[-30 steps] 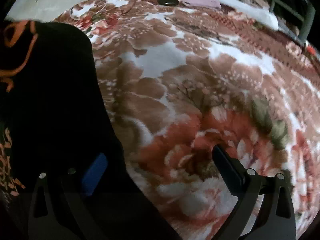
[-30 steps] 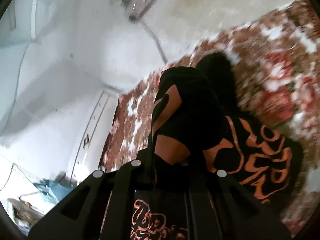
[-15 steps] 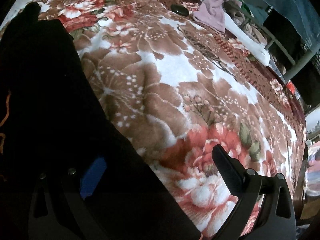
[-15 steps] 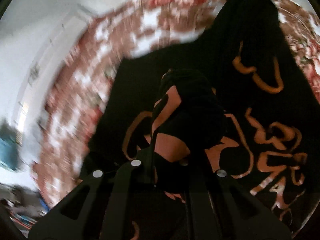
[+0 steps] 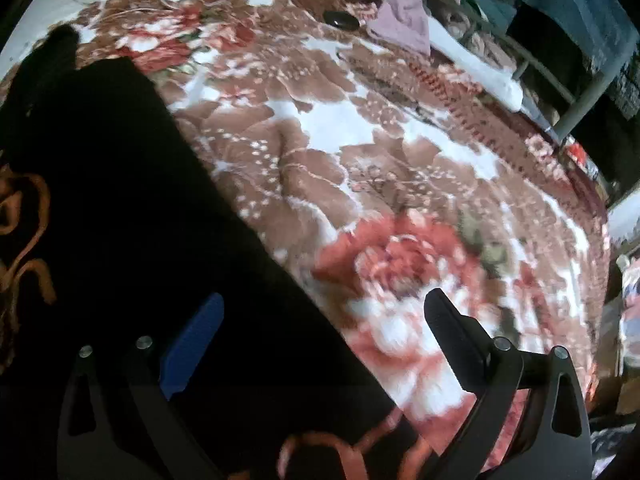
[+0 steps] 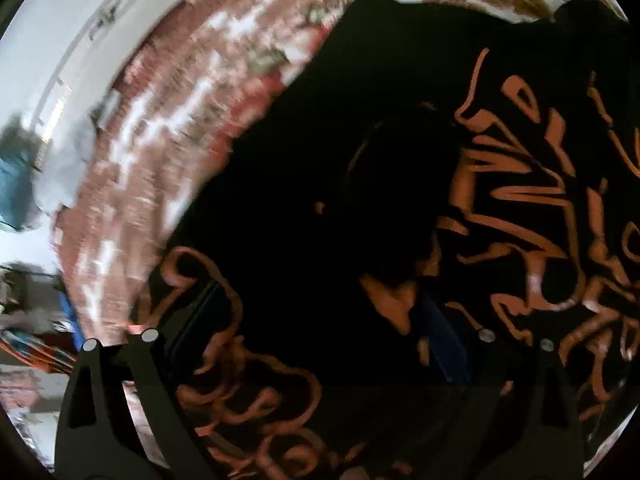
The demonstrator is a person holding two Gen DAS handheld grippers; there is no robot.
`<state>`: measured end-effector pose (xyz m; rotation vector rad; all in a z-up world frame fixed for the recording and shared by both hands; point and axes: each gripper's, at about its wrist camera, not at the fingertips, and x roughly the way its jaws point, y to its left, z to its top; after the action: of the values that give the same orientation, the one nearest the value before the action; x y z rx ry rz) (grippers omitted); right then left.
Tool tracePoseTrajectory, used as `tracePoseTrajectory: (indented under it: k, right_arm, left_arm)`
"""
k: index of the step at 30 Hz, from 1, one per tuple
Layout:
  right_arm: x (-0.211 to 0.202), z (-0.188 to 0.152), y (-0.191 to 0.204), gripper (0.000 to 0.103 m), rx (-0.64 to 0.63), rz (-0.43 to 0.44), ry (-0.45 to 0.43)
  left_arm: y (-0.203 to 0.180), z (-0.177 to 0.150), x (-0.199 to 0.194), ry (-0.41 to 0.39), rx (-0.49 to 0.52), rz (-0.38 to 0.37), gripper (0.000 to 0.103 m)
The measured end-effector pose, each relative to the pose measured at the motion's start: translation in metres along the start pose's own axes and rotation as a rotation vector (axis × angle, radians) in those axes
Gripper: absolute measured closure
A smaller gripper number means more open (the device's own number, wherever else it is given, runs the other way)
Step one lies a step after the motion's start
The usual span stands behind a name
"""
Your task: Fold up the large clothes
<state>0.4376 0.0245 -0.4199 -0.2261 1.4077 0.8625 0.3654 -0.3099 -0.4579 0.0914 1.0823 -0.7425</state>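
Black garment (image 5: 120, 220) on floral blanket (image 5: 360, 168), clothes pile (image 5: 412, 20) beyond.

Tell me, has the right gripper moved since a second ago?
Yes. The right gripper dropped from facing the wall to over the black garment on the floral blanket; its jaws have just been opening, releasing the fabric.
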Motion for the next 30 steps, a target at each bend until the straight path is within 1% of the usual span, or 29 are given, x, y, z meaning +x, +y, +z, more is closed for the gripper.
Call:
tracePoseTrajectory:
  k: [2, 4, 6, 9, 11, 13, 15, 16, 17, 18, 20, 21, 22, 24, 25, 27, 28, 29, 30]
  right_arm:
    - [-0.030, -0.002, 0.004, 0.005, 0.014, 0.040, -0.021]
    - [-0.053, 0.002, 0.005, 0.005, 0.026, 0.062, -0.037]
    - [-0.077, 0.005, 0.002, 0.005, 0.025, 0.055, -0.061]
    - [-0.110, 0.005, -0.016, 0.005, 0.009, 0.000, -0.113]
    - [-0.127, 0.005, -0.035, 0.005, 0.021, -0.033, -0.151]
    - [-0.144, 0.001, -0.068, 0.005, 0.049, -0.094, -0.183]
    - [-0.156, -0.005, -0.112, 0.005, 0.089, -0.180, -0.197]
    - [-0.159, -0.008, -0.128, 0.005, 0.109, -0.213, -0.198]
    - [-0.163, -0.013, -0.156, 0.005, 0.151, -0.267, -0.193]
    - [-0.165, -0.017, -0.173, 0.005, 0.180, -0.295, -0.187]
    - [-0.170, -0.030, -0.223, 0.005, 0.280, -0.376, -0.164]
    - [-0.172, -0.036, -0.241, 0.005, 0.322, -0.399, -0.158]
    - [-0.172, -0.042, -0.257, 0.005, 0.357, -0.410, -0.153]
    - [-0.171, -0.054, -0.290, 0.005, 0.435, -0.415, -0.135]
    - [-0.168, -0.060, -0.302, 0.005, 0.469, -0.412, -0.129]
    - [-0.161, -0.070, -0.324, 0.005, 0.536, -0.395, -0.115]
    - [-0.158, -0.073, -0.332, 0.005, 0.555, -0.397, -0.107]
    - [-0.155, -0.075, -0.338, 0.005, 0.570, -0.404, -0.101]
    - [-0.149, -0.078, -0.344, 0.005, 0.582, -0.414, -0.092]
  left_arm:
    - [-0.001, -0.010, -0.015, 0.004, -0.016, 0.005, 0.005]
    - [-0.003, -0.020, -0.025, 0.025, -0.018, 0.019, 0.005]
    - [-0.003, -0.031, -0.031, 0.045, -0.016, 0.037, 0.005]
    - [0.002, -0.049, -0.051, 0.050, -0.005, 0.061, 0.005]
    - [0.013, -0.062, -0.068, 0.040, 0.010, 0.098, 0.005]
    - [0.028, -0.072, -0.083, 0.019, 0.015, 0.136, 0.005]
    - [0.047, -0.080, -0.099, -0.009, 0.012, 0.180, 0.005]
    - [0.064, -0.085, -0.112, -0.032, 0.012, 0.213, 0.005]
    - [0.079, -0.089, -0.122, -0.047, 0.008, 0.248, 0.005]
    - [0.099, -0.092, -0.133, -0.061, -0.003, 0.294, 0.005]
    - [0.140, -0.097, -0.155, -0.091, -0.048, 0.367, 0.005]
    - [0.161, -0.098, -0.164, -0.102, -0.075, 0.403, 0.005]
    - [0.194, -0.098, -0.176, -0.101, -0.119, 0.464, 0.005]
    - [0.235, -0.097, -0.187, -0.088, -0.184, 0.513, 0.005]
    - [0.263, -0.095, -0.194, -0.079, -0.236, 0.525, 0.005]
    - [0.310, -0.088, -0.204, -0.070, -0.338, 0.526, 0.005]
    - [0.324, -0.086, -0.205, -0.064, -0.373, 0.522, 0.005]
    - [0.340, -0.084, -0.204, -0.046, -0.411, 0.505, 0.006]
    - [0.357, -0.081, -0.197, -0.013, -0.452, 0.466, 0.006]
